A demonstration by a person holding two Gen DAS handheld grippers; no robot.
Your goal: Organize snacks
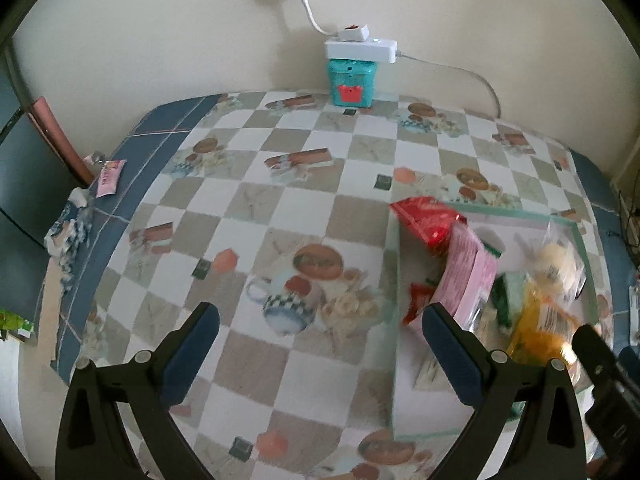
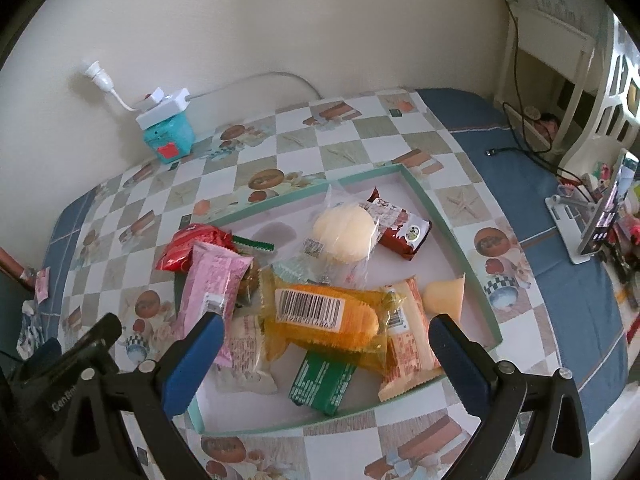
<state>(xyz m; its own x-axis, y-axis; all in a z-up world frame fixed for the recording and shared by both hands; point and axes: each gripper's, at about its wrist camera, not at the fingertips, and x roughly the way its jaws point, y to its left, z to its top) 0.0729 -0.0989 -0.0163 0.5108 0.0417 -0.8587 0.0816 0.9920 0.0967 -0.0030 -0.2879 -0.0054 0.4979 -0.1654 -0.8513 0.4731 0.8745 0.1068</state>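
Both the left gripper (image 1: 320, 344) and right gripper (image 2: 326, 354) are wide open and hold nothing, the snacks (image 2: 320, 308) lie piled in the tray (image 2: 460, 240), so one grab might pinch two packs.

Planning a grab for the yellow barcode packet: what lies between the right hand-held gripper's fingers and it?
Nothing: in the right wrist view, the right hand-held gripper hangs open directly over the yellow barcode packet.
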